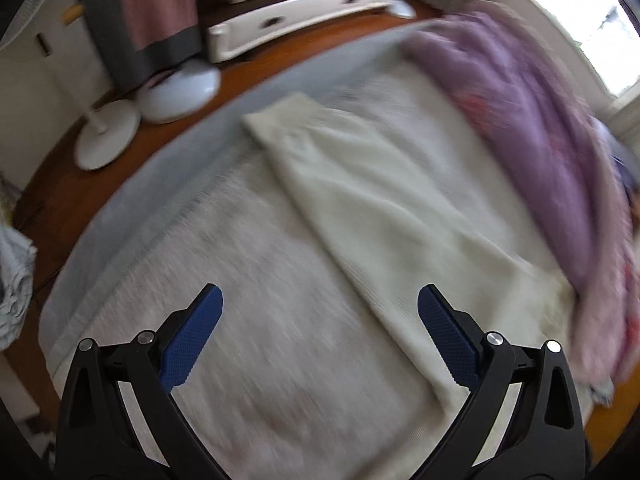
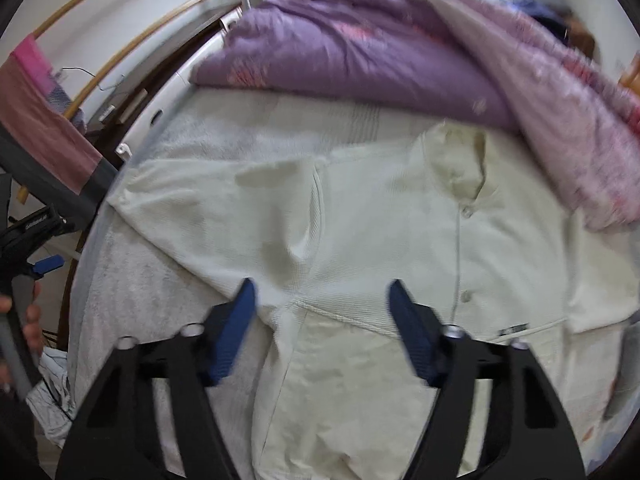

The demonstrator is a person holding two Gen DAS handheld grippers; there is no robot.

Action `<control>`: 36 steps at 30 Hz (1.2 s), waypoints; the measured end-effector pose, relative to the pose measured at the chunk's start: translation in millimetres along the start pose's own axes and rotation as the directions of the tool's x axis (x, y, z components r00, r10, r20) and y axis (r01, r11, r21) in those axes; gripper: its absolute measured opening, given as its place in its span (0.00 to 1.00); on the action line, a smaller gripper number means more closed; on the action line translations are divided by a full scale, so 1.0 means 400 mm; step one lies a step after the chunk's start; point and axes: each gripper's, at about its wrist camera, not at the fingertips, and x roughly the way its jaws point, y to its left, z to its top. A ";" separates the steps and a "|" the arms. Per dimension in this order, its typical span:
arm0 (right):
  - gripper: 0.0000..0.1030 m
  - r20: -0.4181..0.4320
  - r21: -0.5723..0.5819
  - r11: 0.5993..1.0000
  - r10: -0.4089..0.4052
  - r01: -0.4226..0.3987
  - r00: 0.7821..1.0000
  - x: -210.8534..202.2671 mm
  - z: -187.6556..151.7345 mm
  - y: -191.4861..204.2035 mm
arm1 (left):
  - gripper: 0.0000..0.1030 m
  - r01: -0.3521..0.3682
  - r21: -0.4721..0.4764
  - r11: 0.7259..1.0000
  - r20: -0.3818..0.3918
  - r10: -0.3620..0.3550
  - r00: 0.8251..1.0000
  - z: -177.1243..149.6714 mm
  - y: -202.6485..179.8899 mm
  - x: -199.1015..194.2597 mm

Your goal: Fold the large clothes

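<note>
A cream long-sleeved button shirt (image 2: 380, 220) lies spread flat on the bed, collar (image 2: 460, 160) toward the purple quilt. In the left wrist view its sleeve (image 1: 360, 208) runs diagonally from upper left to lower right. My left gripper (image 1: 320, 296) hovers open above the bed cover beside that sleeve, with nothing between its blue pads. My right gripper (image 2: 322, 286) is open over the shirt's armpit seam, its pads apart and clear of the cloth. One blue pad (image 2: 48, 264) of the left gripper and a hand show at the right wrist view's left edge.
A bunched purple quilt (image 1: 520, 120) (image 2: 340, 48) lies along the bed's far side, overlapping the shirt's shoulder. A pale grey bed cover (image 1: 240, 280) lies under the shirt. Two white fan bases (image 1: 180, 92) (image 1: 106, 136) stand on the wooden floor, near a white drawer unit (image 1: 300, 16).
</note>
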 end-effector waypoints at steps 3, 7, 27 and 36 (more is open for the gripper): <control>0.35 -0.033 0.023 0.999 0.037 -0.036 0.999 0.093 0.000 -0.027 | 0.95 -0.029 -0.006 1.000 0.012 0.029 1.000 0.053 0.018 0.097; 0.19 -0.056 0.049 0.995 0.086 -0.083 0.995 0.186 -0.005 -0.052 | 0.94 -0.045 -0.026 0.999 0.003 0.046 0.999 0.112 0.032 0.220; 0.06 -0.212 0.191 0.951 0.281 -0.242 0.936 0.536 -0.003 -0.085 | 0.05 0.061 0.049 0.997 0.220 -0.071 0.973 0.103 -0.012 0.145; 0.12 -0.182 0.225 0.911 0.389 -0.346 0.903 0.465 0.022 -0.154 | 0.05 0.038 0.277 0.960 0.408 -0.153 0.900 -0.072 -0.267 -0.193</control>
